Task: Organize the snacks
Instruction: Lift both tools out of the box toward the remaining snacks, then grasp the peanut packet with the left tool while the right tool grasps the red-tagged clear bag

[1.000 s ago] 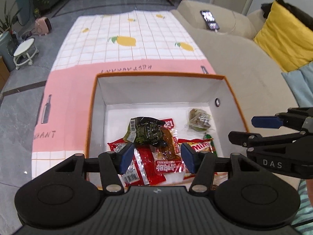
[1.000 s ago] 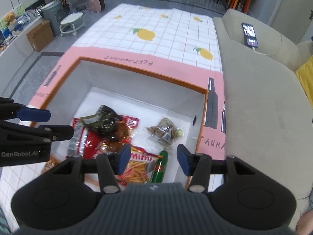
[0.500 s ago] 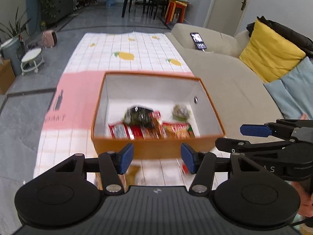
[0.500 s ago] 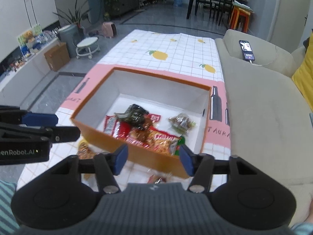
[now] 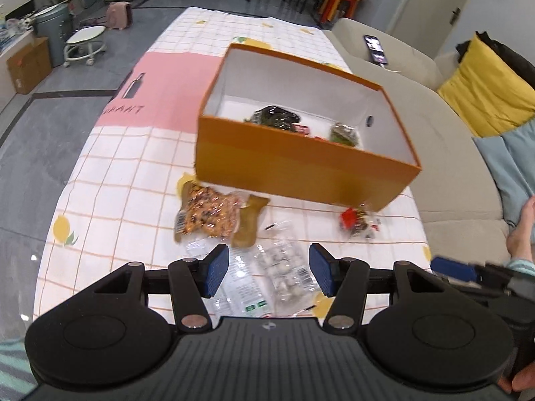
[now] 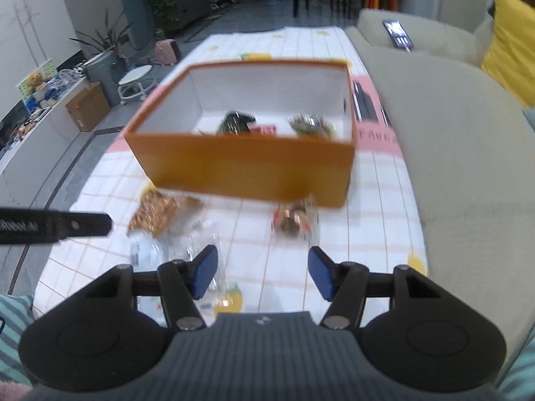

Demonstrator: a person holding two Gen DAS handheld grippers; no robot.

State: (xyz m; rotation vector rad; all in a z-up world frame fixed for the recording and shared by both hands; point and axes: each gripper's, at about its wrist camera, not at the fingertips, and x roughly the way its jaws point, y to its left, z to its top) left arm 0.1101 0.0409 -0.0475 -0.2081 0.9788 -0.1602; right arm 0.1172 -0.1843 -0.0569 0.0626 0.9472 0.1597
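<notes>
While both tools hang back on the near side of the worktop, covered with a checked cloth with lemon prints, nothing is gripped. Left tool: blue pads spread, only a clear plastic packet of pale sweets showing on the cloth below the gap. Right tool: jaws spread, having just been opening, nothing between them.

Orange cardboard box with white inside sits open-topped mid-worktop, so it reads as the collection bin; a dark green wrapper and a few other packs already lie in it. Still loose, in front of the box's near wall: an orange-brown speckled snack pack, the clear packet, and a small red and brown wrapped sweet pack close to the box's right corner. Right-wrist view is blurred.

Judgement: empty, open jaws angled down at the loose packs suggest the next pick, likely the clear packet for the left tool.
</notes>
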